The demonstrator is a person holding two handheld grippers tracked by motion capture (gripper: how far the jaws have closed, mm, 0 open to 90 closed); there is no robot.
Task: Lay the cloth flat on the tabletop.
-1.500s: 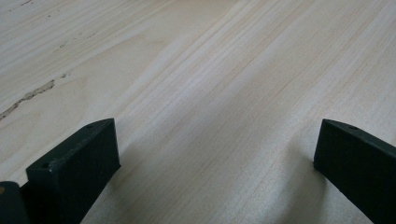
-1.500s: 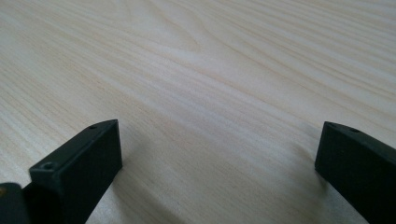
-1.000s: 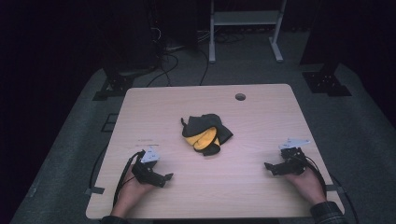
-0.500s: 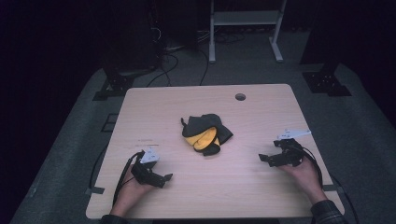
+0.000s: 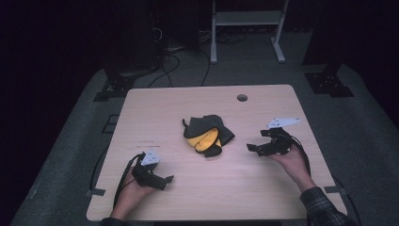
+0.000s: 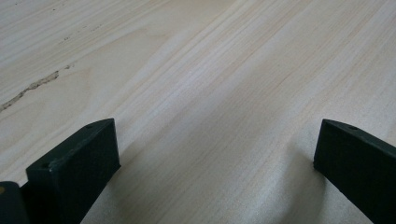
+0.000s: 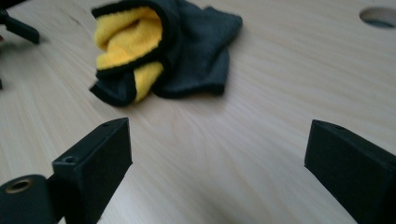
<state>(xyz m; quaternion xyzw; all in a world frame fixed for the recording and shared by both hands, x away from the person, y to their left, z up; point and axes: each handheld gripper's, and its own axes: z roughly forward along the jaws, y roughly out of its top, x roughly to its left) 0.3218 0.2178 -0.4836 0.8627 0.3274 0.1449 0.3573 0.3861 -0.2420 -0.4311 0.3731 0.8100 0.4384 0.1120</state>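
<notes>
A crumpled black and yellow cloth (image 5: pixel 207 135) lies near the middle of the bench (image 5: pixel 188 106), its folds hiding how the layers sit. The right gripper (image 5: pixel 256 148) is just right of it, jaws apart and empty. The left gripper (image 5: pixel 167 181) sits at the near left, jaws apart over bare wood, well apart from the cloth.

No readable text, label, brand, number or sign appears anywhere — not on the wooden table (image 5: pixel 207 188), not on the crumpled black-and-yellow cloth (image 5: pixel 207 135), and not on the black jaws seen in the two gripper views.
</notes>
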